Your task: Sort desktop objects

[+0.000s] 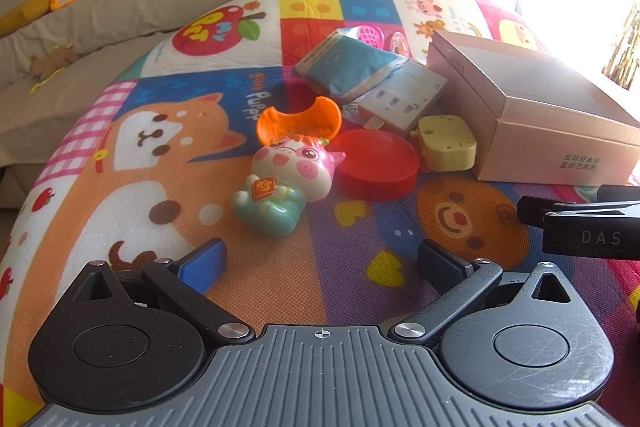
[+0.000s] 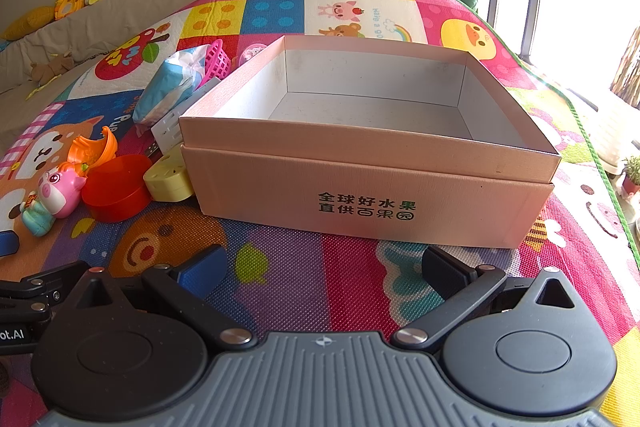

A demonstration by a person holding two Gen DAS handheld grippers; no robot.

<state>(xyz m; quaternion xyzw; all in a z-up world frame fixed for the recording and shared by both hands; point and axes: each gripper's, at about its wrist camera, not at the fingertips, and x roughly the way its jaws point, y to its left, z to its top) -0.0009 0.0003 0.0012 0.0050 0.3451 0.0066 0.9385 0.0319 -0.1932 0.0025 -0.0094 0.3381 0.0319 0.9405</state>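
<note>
Hovering low over the colourful cartoon-print foam play mat point(image 1: 168, 163), the left gripper point(image 1: 320, 261) has its fingers spread wide with nothing between them. Its blue finger pad point(image 1: 204, 263) sits over the orange dog print.

Ahead of it, a pink-and-white plastic cow figurine in a mint-green outfit point(image 1: 284, 179) lies on the mat, head toward the round red plastic lid point(image 1: 376, 163), just beside it. An orange crescent-shaped plastic bowl piece point(image 1: 298, 119) sits right behind the cow's head. A pale yellow plastic plug adapter point(image 1: 448, 143) touches the red lid's right edge and sits close against the pink cardboard box point(image 1: 560, 143). Behind those, a white power strip point(image 1: 404, 99) lies partly under a blue-and-white tissue pack point(image 1: 352, 67). A small pink plastic basket point(image 1: 370, 35) is behind the pack.

The right gripper point(image 2: 322, 269) is also wide open, holding nothing, and faces the box's front wall point(image 2: 368, 195) from near. Box is open-topped, its white interior bare as far as visible, black Chinese print on the front. Same clutter sits to the box's left in this view: cow figurine point(image 2: 52, 195), red lid point(image 2: 118, 187), yellow adapter point(image 2: 170, 179), tissue pack point(image 2: 170, 87), pink basket point(image 2: 218, 63). All sortable items are outside the box, on the mat.
</note>
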